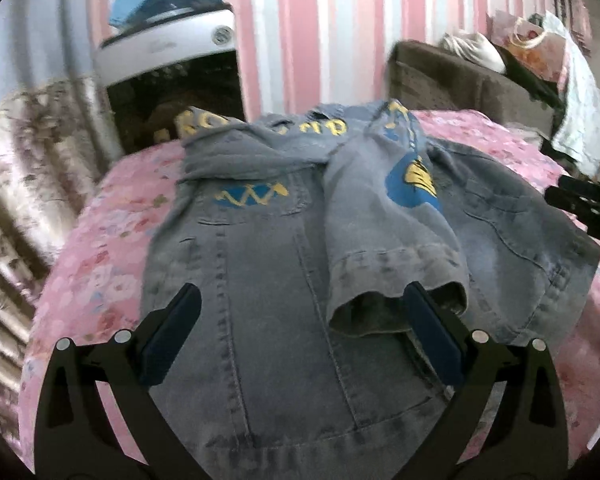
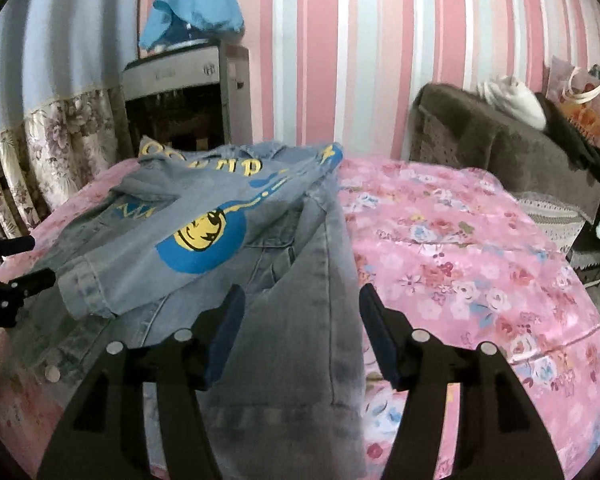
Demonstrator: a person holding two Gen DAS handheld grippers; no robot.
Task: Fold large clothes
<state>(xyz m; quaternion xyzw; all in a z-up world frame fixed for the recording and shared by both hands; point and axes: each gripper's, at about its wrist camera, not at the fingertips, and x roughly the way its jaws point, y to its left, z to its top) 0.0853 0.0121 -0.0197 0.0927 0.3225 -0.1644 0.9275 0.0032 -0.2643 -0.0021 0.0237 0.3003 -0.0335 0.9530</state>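
Observation:
A grey-blue denim jacket (image 1: 268,264) with blue and yellow prints lies on a pink floral bedspread (image 1: 100,256). One sleeve (image 1: 384,232) is folded across its body, cuff open toward me. My left gripper (image 1: 300,300) is open above the jacket's lower body, its right finger beside the cuff. In the right wrist view the jacket (image 2: 204,240) fills the left half. My right gripper (image 2: 300,304) is open over the jacket's right edge panel. The left gripper (image 2: 8,276) shows at the left edge there; the right gripper (image 1: 588,208) shows at the right edge of the left view.
A washing machine (image 2: 180,92) with a blue cloth (image 2: 196,4) on top stands at the back left beside floral curtains (image 2: 56,148). A brown sofa (image 2: 496,148) with bags stands at the right. The pink-striped wall is behind. Bare bedspread (image 2: 480,264) lies right of the jacket.

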